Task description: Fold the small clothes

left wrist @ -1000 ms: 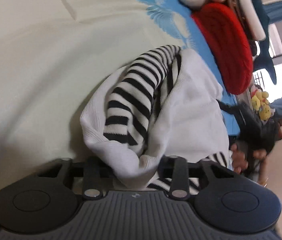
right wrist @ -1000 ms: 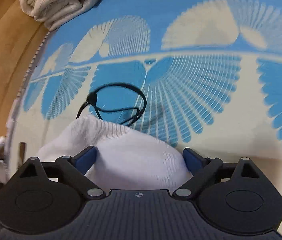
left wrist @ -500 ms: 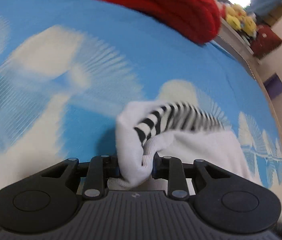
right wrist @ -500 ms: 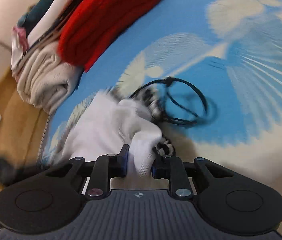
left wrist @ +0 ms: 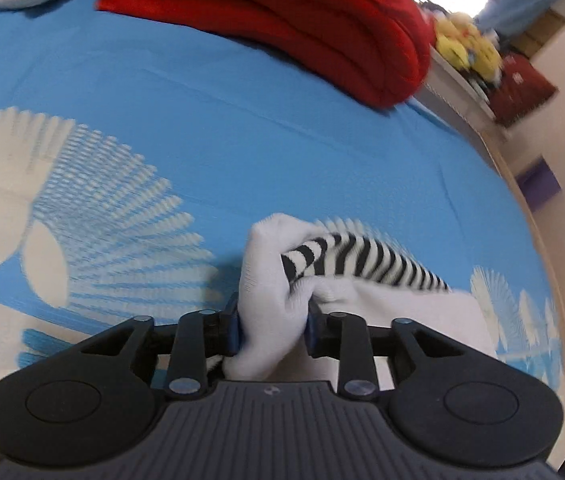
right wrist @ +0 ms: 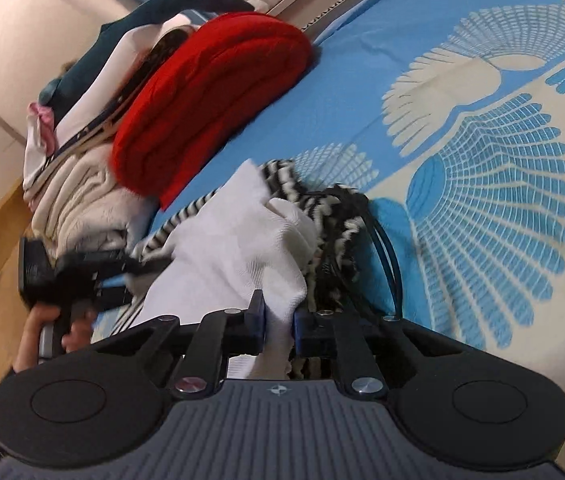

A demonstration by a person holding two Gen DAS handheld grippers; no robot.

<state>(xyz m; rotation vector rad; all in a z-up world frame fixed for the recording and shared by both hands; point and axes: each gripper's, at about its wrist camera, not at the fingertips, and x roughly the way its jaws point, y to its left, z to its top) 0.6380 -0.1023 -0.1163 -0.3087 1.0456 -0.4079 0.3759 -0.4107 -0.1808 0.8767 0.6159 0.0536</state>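
- My left gripper (left wrist: 270, 330) is clamped on a bunched fold of the white garment (left wrist: 270, 280); its jaws have just been opening a little, yet the blue pads still press the cloth from both sides.
- A second ago this gripper looked over the pale part of the bedsheet with the garment piled loose ahead of it; now it faces the blue part of the bedsheet (left wrist: 202, 140), with the cloth drawn tight into the jaws.
- The black-and-white striped part (left wrist: 362, 264) runs off to the right just ahead of the left jaws, blurred; the rest of the white cloth spreads to the right of the gripper.
- The red folded blanket (left wrist: 302, 20) lies well ahead of the left gripper; a second ago it sat far off at the right edge of that view.
- My right gripper (right wrist: 280, 326) is clamped on a white edge of the same garment; its jaws have just been closing. A second ago they stood wide apart either side of the cloth.
- Ahead of the right jaws the garment rises in a heap, with the stripes at its far and right sides.
- A black cable (right wrist: 386, 248) loops just to the right of the heap, partly under it; a second ago it lay clear beyond the cloth.
- At the left of the right wrist view I see the other gripper, held by a hand (right wrist: 46, 328).
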